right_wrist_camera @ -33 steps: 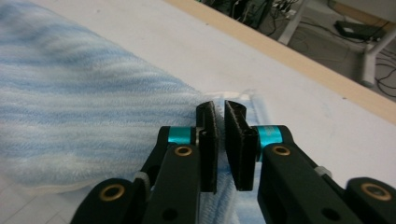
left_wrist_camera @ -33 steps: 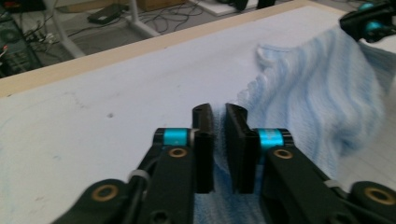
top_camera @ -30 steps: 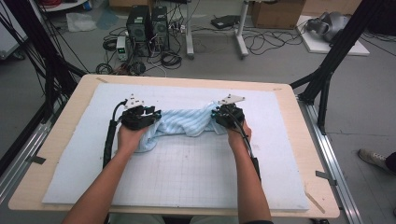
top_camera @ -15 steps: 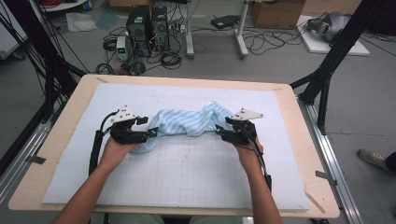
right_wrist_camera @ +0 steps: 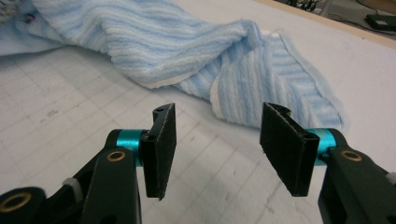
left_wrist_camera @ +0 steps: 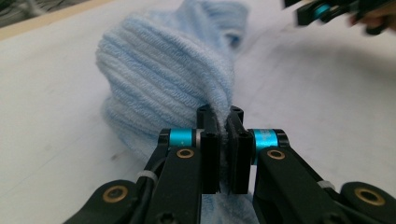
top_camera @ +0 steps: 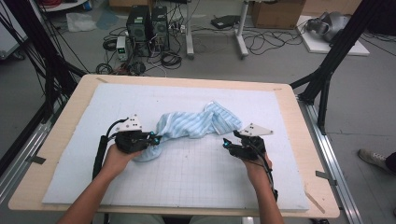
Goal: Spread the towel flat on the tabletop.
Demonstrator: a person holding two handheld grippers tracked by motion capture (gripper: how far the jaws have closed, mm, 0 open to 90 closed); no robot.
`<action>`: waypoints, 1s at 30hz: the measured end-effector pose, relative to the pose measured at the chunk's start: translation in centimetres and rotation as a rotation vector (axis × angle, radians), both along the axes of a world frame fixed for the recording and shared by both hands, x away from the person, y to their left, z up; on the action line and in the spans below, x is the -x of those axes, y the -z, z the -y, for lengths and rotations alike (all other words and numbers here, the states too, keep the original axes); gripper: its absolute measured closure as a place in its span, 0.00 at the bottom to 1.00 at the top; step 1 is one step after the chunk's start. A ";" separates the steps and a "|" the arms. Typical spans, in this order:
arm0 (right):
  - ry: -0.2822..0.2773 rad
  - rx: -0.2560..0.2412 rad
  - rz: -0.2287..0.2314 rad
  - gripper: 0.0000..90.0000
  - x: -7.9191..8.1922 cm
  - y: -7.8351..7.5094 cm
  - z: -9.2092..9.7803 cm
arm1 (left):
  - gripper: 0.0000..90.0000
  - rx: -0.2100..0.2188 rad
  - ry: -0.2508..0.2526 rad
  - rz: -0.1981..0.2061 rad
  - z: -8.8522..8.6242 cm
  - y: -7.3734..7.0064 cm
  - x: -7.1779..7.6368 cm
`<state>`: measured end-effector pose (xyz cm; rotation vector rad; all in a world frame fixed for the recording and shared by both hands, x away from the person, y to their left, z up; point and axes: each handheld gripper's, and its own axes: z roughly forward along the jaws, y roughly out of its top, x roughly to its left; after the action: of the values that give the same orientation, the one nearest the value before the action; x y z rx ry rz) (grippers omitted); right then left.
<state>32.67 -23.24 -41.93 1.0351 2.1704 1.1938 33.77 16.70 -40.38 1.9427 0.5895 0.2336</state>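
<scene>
A light blue striped towel (top_camera: 194, 123) lies bunched across the middle of the white gridded mat (top_camera: 187, 182). My left gripper (top_camera: 152, 139) is shut on the towel's left end; in the left gripper view the towel (left_wrist_camera: 168, 79) is pinched between the two jaws of the gripper (left_wrist_camera: 226, 140). My right gripper (top_camera: 227, 144) stands open just right of the towel and a little in front of it, not touching it. The right gripper view has the open gripper (right_wrist_camera: 217, 140) with nothing between its pads, and the towel (right_wrist_camera: 196, 51) beyond them.
The mat lies on a wooden table (top_camera: 303, 140). Black frame legs (top_camera: 327, 70) stand at the table's right and left. On the floor behind are computer towers (top_camera: 147, 23) and cables (top_camera: 261, 42). A shoe (top_camera: 373, 158) is at far right.
Both hands have drawn back toward the front and apart. The towel has been stretched wider. The right gripper has let go of the towel and opened; the left keeps its hold.
</scene>
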 end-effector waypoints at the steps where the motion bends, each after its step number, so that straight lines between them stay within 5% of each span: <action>1: 0.007 -0.005 0.000 0.51 0.4 0.2 0.4 | 0.95 0.038 0.054 -0.001 0.4 -0.6 0.6; 5: 0.020 -0.023 0.001 0.51 1.1 0.3 1.2 | 0.95 0.127 0.156 0.000 1.4 -1.9 1.8; 8: 0.023 -0.040 -0.001 0.52 1.3 0.2 1.6 | 0.95 0.132 0.160 0.005 1.9 -2.2 2.2; 11: 0.023 -0.050 -0.003 0.52 1.3 0.3 1.6 | 0.95 0.092 0.104 -0.008 1.6 -1.6 1.7; 15: -0.008 -0.050 -0.017 0.55 1.2 0.6 0.8 | 0.94 0.011 -0.039 -0.023 0.6 -0.4 0.9; 22: -0.083 -0.042 -0.058 0.55 0.1 1.5 -2.8 | 0.93 -0.120 -0.226 0.009 -0.9 0.5 0.0; 26: -0.142 -0.025 -0.057 0.55 -0.9 1.7 -5.9 | 0.85 -0.120 -0.283 0.009 -1.3 0.7 -0.3; 30: -0.162 0.020 -0.079 0.63 -2.6 1.9 -8.9 | 0.62 -0.110 -0.348 0.016 -1.8 0.7 -0.3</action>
<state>35.27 -14.39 -43.88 0.9274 2.3608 1.2173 34.11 18.49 -41.07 1.9313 0.9206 0.5082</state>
